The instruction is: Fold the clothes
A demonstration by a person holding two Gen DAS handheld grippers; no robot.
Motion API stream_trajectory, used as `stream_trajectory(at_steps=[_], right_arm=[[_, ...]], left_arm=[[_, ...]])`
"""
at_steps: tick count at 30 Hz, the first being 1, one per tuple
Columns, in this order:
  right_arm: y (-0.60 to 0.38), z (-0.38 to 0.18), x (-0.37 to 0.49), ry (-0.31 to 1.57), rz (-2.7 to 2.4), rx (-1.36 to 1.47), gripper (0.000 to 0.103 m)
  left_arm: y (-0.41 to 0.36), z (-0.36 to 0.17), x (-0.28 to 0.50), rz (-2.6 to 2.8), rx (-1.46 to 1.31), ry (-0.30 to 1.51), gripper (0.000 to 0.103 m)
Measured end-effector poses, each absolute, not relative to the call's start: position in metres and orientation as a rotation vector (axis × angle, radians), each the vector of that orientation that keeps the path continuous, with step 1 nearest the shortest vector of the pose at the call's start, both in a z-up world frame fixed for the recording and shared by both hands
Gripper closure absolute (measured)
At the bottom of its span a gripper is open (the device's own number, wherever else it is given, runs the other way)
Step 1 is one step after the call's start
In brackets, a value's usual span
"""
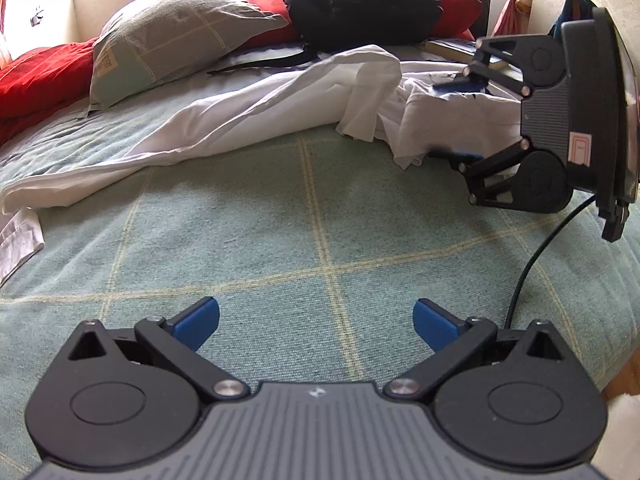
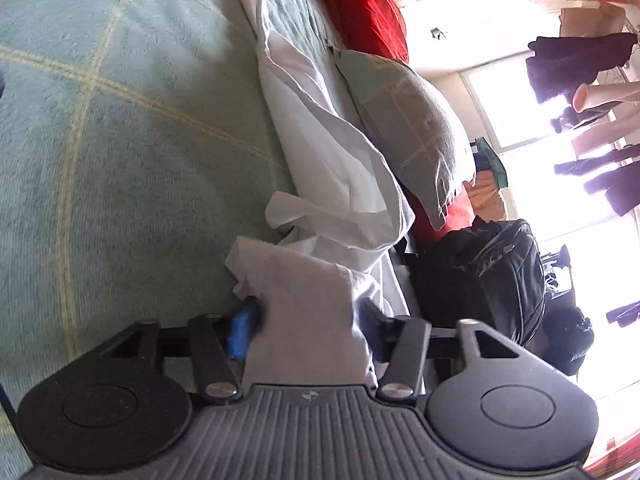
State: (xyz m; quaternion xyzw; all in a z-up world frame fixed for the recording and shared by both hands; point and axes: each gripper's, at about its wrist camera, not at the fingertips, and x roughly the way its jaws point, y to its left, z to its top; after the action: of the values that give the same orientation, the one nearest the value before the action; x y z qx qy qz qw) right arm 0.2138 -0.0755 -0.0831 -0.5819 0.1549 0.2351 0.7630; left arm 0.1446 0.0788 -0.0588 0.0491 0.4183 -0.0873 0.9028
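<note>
A bed covered by a pale green blanket point(image 1: 320, 208) with thin yellow check lines fills both views. A crumpled white garment point(image 1: 248, 120) lies stretched across the blanket, running from its left edge towards the far right, where it bunches into folds.

The left gripper point(image 1: 316, 322) hovers over bare blanket near the front edge, its blue-padded fingers point(image 1: 198, 322) spread wide apart with nothing between them.

The right gripper point(image 2: 304, 326), rolled onto its side, sits at the bunched right end of the garment. A thick fold of the white cloth lies between its blue pads point(image 2: 242, 330); the fingers are partly apart, and whether they actually press on the cloth cannot be told.

Behind the garment, towards the head of the bed, rest a grey-green pillow point(image 1: 168, 40), red bedding point(image 1: 44, 76) and a black backpack point(image 1: 356, 4). A dark cable point(image 1: 532, 264) trails across the blanket at the right edge.
</note>
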Motion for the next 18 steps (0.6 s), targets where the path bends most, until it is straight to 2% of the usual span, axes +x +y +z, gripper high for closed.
stream_trajectory(at_steps=[2,4,5,6,8,18], right_arm=[[-0.076,-0.086,0.223,0.359,0.504,-1.243,0.031],[-0.076,-0.088,0.23,0.384,0.513,-1.222,0.038],[-0.075,-0.088,0.229,0.391,0.523,-1.219,0.054],[-0.074,-0.087,0.227,0.393,0.526,-1.214,0.065],[-0.077,-0.077,0.225,0.403,0.535,-1.158,0.078],[-0.115,0.006,0.195,0.504,0.695,-0.742,0.083]], left_arm=[[0.078,-0.059,0.145,-0.182,0.103,0.867,0.001],[0.077,-0.059,0.145,-0.184,0.106,0.867,0.001],[0.077,-0.059,0.144,-0.187,0.106,0.866,0.001],[0.078,-0.059,0.144,-0.189,0.104,0.865,0.001],[0.078,-0.058,0.142,-0.184,0.102,0.866,0.001],[0.07,-0.05,0.132,-0.194,0.11,0.836,0.001]])
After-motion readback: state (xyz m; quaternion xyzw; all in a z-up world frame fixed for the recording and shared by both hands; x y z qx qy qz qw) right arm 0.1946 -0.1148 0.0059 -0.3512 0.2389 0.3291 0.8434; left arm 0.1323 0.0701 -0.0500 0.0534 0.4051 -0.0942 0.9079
